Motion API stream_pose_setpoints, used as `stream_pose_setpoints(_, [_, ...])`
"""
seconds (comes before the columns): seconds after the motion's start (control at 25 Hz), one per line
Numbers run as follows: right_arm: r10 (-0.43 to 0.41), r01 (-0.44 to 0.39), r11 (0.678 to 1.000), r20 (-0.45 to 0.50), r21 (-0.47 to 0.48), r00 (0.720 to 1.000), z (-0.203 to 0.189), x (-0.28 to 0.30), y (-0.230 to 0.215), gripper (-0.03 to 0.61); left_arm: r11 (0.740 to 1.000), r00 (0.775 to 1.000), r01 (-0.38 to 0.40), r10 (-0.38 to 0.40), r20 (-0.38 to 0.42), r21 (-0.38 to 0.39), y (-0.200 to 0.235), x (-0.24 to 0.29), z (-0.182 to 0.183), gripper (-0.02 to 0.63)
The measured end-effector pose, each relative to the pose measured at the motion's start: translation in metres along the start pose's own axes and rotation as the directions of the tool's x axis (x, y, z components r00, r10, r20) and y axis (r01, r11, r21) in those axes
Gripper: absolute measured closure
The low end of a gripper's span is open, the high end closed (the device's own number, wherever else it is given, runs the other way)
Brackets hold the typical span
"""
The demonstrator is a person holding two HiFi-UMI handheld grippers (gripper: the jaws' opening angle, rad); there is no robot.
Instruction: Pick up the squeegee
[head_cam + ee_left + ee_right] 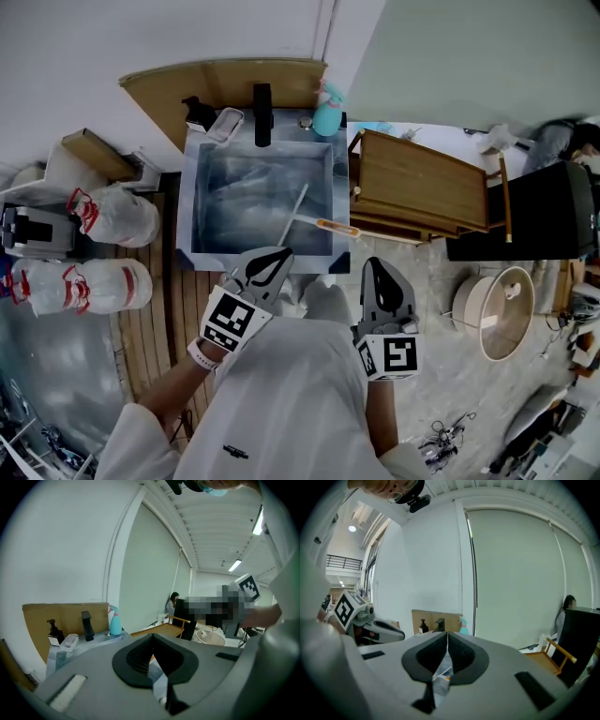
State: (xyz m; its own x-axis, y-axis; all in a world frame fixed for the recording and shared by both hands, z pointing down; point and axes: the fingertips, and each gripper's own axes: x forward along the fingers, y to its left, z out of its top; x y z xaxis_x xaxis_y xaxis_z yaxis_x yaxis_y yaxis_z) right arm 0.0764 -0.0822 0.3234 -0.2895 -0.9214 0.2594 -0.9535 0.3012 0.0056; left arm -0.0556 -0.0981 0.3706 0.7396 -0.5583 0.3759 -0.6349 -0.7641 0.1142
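The room is showing white walls and a pale green blind at the top of the head view. Floor slats (173, 309) are running down the left side, and speckled flooring (441, 375) is covering the right. A sink (199, 202) is sitting at upper centre against a brown backboard (225, 84).

Along the sink's back edge, from left to right, a dark soap pump (197, 112), a clear dish (225, 124), a black tap (262, 114) and a teal spray bottle (326, 112) are standing. The squeegee (323, 224) is lying inside the sink near its lower right corner. Its white handle is pointing up into the bowl and its orange-edged blade is reaching the right wall.

A wooden table (422, 187) is standing just right of the sink, with a black chair (525, 220) beyond it. A pale round basin (497, 314) is resting on the floor at lower right. Two white bags (112, 216) with red ties are lying at the left.

A person in white is standing just below the sink, holding both tools forward. The left gripper (279, 255) is hovering at the sink's lower edge, apart from the squeegee, its jaws pressed together on nothing. The right gripper (376, 269) is hanging further right, below the sink's corner, with its jaws meeting at the tips and empty.
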Motion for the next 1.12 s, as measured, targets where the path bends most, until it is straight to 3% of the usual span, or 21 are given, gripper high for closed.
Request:
stream_pose_setpoints(0.24, [0.010, -0.010, 1.000, -0.002, -0.002, 1.000, 0.001, 0.006, -0.006, 0.571, 0.997, 0.996, 0.073, -0.071, -0.055, 0.037, 0.002, 0.021, -0.005, 0.609])
stream_pose_setpoints(0.56, [0.028, -0.027, 0.999, -0.036, 0.021, 0.999, -0.015, 0.020, -0.014, 0.571, 0.954, 0.970, 0.206, -0.170, -0.173, 0.216, 0.012, 0.063, -0.023, 0.609])
stream_pose_setpoints(0.76, [0.047, -0.045, 0.998, -0.062, 0.032, 0.997, -0.026, 0.033, -0.022, 0.571, 0.901, 0.940, 0.300, -0.223, -0.260, 0.313, 0.015, 0.087, -0.040, 0.609])
stream_pose_setpoints(1.12, [0.085, -0.081, 0.996, -0.095, 0.048, 0.992, -0.048, 0.063, -0.031, 0.571, 0.808, 0.871, 0.455, -0.315, -0.378, 0.375, 0.025, 0.128, -0.085, 0.609])
